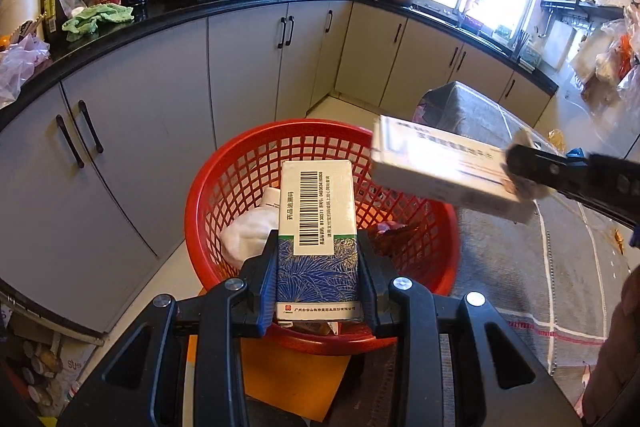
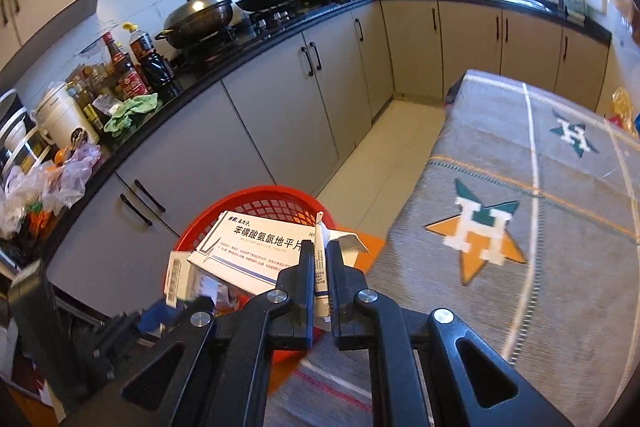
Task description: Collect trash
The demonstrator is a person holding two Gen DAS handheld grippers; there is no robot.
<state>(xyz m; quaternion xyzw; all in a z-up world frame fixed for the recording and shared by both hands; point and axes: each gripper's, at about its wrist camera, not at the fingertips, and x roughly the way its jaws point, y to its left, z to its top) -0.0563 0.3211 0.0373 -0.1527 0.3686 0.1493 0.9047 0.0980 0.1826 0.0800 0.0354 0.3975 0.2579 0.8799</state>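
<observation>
Left gripper is clamped on a blue box, held above the red basket. The box's long axis runs along the fingers, pointing away from the camera; its barcode face is up.

Right gripper is clamped on one end of a white box, together with a thin leaflet. This box hangs over the basket's rim, its long axis running crosswise to the fingers, its free end toward the cabinets, printed face up.

Inside the basket lie a white wad and brown scraps. The basket stands just beside the cloth-covered table.
</observation>
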